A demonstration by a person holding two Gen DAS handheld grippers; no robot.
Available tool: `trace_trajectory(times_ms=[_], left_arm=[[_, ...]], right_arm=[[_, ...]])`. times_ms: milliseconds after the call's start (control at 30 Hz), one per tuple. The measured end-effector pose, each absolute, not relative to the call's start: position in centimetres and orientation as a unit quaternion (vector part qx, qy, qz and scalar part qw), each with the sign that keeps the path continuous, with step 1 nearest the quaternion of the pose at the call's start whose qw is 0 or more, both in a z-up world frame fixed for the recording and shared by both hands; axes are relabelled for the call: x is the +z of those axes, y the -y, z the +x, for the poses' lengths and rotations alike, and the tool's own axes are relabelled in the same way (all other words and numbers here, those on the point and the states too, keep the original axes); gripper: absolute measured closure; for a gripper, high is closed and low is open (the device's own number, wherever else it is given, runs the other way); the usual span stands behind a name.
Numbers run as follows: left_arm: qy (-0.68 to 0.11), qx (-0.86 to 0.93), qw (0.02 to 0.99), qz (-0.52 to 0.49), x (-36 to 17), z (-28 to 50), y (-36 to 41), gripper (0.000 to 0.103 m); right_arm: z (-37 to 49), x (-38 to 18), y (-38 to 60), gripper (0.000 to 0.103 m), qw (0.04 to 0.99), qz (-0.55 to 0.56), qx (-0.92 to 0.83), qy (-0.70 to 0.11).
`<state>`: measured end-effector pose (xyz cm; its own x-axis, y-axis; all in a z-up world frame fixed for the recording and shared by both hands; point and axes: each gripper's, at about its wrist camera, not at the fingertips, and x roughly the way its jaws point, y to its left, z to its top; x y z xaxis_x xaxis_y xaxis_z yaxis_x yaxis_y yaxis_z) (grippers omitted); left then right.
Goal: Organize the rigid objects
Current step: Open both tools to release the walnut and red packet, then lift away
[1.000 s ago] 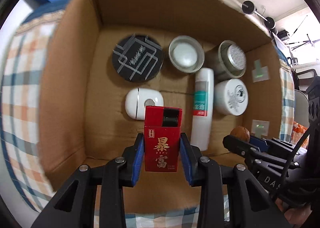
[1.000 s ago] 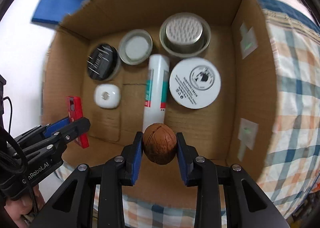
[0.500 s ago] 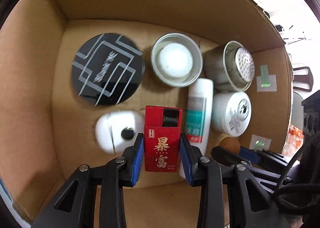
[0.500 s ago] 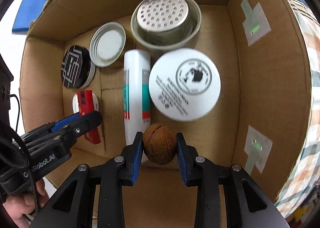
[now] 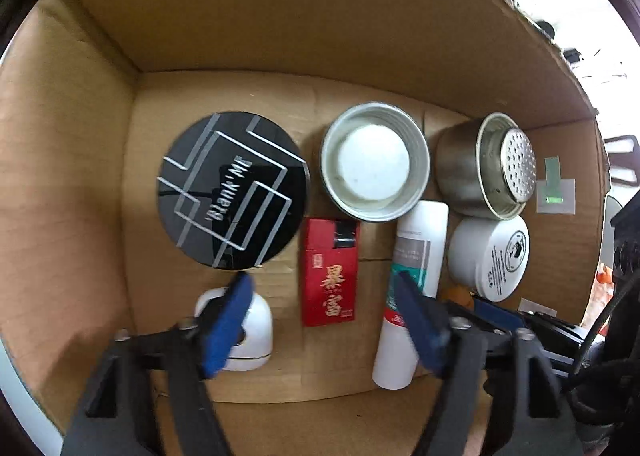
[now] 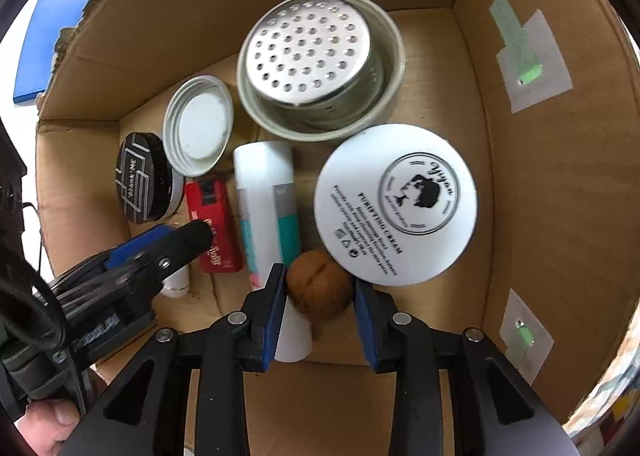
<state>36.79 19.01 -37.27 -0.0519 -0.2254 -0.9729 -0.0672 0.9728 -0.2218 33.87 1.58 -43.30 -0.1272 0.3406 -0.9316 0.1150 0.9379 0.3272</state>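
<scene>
The left gripper [image 5: 324,320] is opening, its jaws clear of the red box [image 5: 330,272] lying at six o'clock of the metal lid [image 5: 374,168], while the right gripper [image 6: 320,288], just beginning to open, still cradles the walnut [image 6: 318,286] low in the cardboard box [image 6: 540,192], unplaced.

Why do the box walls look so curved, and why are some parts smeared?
Left wrist view: the fisheye lens bows the cardboard box walls; the left gripper, jaws opening, is motion-blurred, while the red pack stays sharp. Right wrist view: same curving; the walnut looks soft, the cream jar lid lettering mostly readable.
</scene>
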Motion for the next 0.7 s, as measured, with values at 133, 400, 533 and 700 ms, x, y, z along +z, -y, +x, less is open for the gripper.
trace_trajectory(times_ms=[133, 400, 533, 700], left_arm=[[-0.712, -0.050, 0.691, -0.108, -35.8, 36.7, -20.3, 0.019], [-0.684, -0.027, 0.725, -0.082, -31.6, 31.8, -21.0, 0.000], [-0.663, -0.020, 0.745, -0.076, -30.4, 29.5, -21.1, 0.000], [-0.636, -0.010, 0.769, -0.056, -29.2, 27.9, -21.1, 0.000]], right_arm=[[33.9, -43.1, -1.2, 0.047, 0.644, 0.157, 0.087, -0.744], [31.7, -39.6, 0.0, 0.032, 0.672, 0.103, 0.068, -0.730], [30.5, -36.8, -0.6, 0.021, 0.686, 0.066, 0.056, -0.722], [29.2, -33.8, -1.0, 0.006, 0.718, 0.041, 0.050, -0.693]])
